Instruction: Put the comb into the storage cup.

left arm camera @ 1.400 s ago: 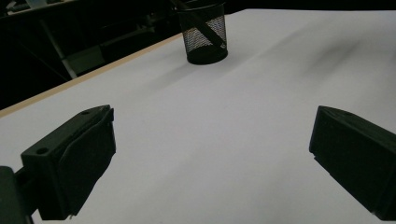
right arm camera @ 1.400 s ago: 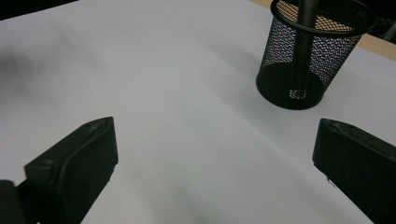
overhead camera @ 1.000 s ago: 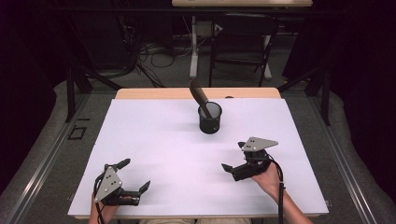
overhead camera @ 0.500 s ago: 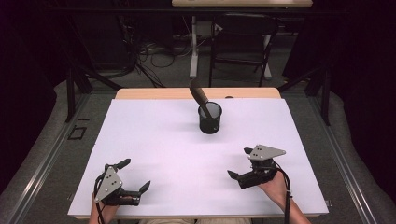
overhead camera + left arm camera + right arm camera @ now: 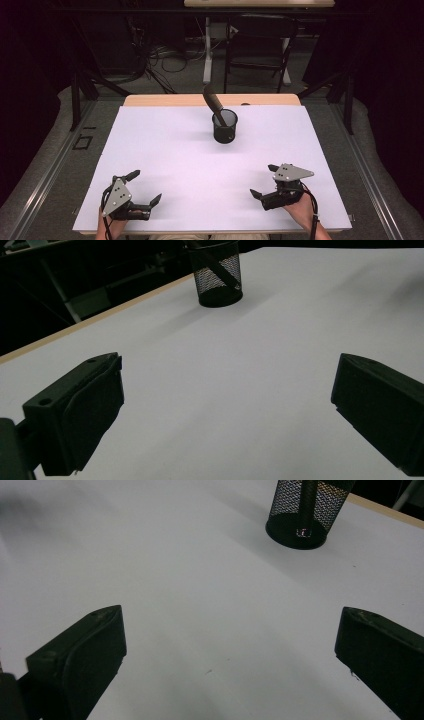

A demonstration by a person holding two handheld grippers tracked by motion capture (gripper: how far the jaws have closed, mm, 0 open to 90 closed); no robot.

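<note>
1. Grippers idle at near edge of white table [image 5: 165, 150]: from my remote seat I see both low over the sheet, well apart from each other.
2. Left gripper [image 5: 146, 188] sits at near-left corner, jaws spread wide, nothing between them. In left gripper view, bare white surface lies between the two black jaws.
3. Right gripper [image 5: 264, 181] sits near-right, held by a hand [image 5: 301, 210] coming in from the bottom edge; jaws wide too, holding nothing. Grey three-cornered plate rides on top.
4. Mesh cup [image 5: 225, 126], black, stands upright at far-centre of table, well apart from both grippers. It shows ahead of the jaws in left gripper view [image 5: 216, 274] and right gripper view [image 5: 306, 511].
5. Dark stick-like tool [image 5: 213, 101] rests inside cup, leaning toward far-left, upper end poking well above rim. Can't tell what kind of tool it is.
6. Bkgd: chair [image 5: 260, 45], cables on floor beyond table's far edge.
</note>
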